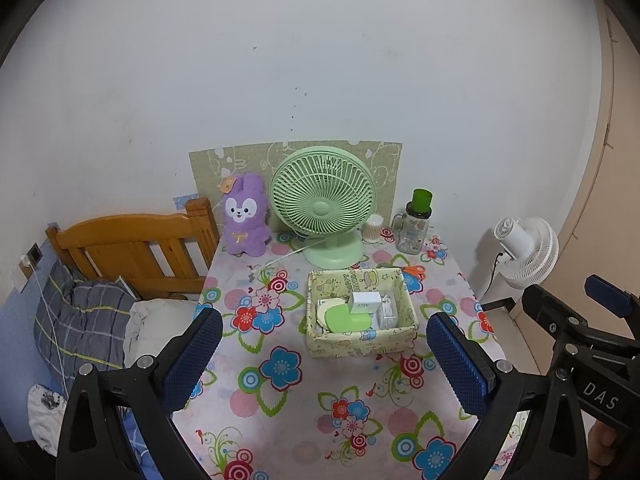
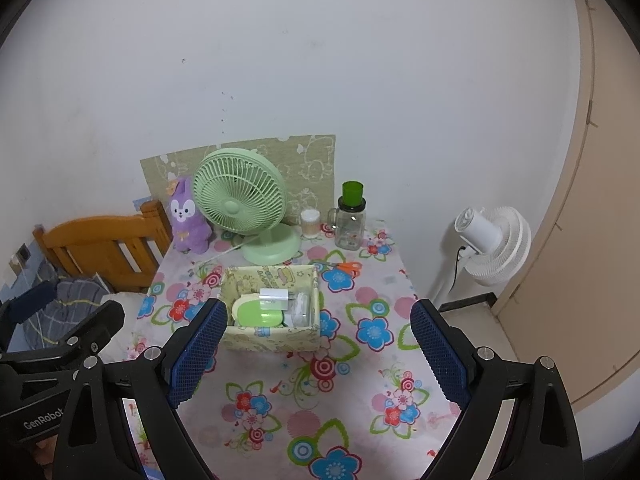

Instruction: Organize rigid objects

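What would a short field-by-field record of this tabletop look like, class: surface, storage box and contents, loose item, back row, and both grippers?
surface: table under a floral cloth
storage box: open patterned box near the middle of the table
contents: green-and-white oval item, white charger block, clear packet
loose item: orange-handled scissors lying behind the box, to its right
back row: purple plush, green fan, small white cup, glass jar with green lid
left gripper: open, holding nothing
right gripper: open, holding nothing
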### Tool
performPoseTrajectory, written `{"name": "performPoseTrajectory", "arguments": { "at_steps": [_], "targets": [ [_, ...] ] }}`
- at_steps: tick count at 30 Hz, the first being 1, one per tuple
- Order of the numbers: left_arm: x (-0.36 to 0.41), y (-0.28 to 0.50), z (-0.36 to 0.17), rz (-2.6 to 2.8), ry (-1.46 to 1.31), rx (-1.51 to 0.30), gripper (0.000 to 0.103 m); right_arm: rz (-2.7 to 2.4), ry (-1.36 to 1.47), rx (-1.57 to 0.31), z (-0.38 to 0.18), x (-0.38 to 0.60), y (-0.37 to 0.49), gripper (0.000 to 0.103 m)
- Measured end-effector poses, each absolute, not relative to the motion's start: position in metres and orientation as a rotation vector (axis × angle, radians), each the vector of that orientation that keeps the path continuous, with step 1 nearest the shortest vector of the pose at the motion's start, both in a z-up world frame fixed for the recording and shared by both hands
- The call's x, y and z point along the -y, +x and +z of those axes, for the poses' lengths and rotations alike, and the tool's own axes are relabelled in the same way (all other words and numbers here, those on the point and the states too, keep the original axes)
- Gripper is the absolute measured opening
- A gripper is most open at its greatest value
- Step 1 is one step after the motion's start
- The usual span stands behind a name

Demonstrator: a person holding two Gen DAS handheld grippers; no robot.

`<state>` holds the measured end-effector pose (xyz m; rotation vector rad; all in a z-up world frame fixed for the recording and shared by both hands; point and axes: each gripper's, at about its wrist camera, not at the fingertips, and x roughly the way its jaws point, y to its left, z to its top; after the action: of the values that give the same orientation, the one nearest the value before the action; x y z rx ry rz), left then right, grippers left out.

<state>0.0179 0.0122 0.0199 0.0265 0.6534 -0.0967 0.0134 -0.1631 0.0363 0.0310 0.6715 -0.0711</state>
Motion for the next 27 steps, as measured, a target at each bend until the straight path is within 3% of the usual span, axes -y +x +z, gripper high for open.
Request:
{"name": "performPoseTrajectory", "arguments": {
  "at_steps": [27],
  "targets": [
    [-0.0154,0.0228,0.0178,-0.092,0.022,-0.656,0.103,-0.067,0.028,-0.678,0.0338,0.1598,0.0180,0.095]
  ]
}}
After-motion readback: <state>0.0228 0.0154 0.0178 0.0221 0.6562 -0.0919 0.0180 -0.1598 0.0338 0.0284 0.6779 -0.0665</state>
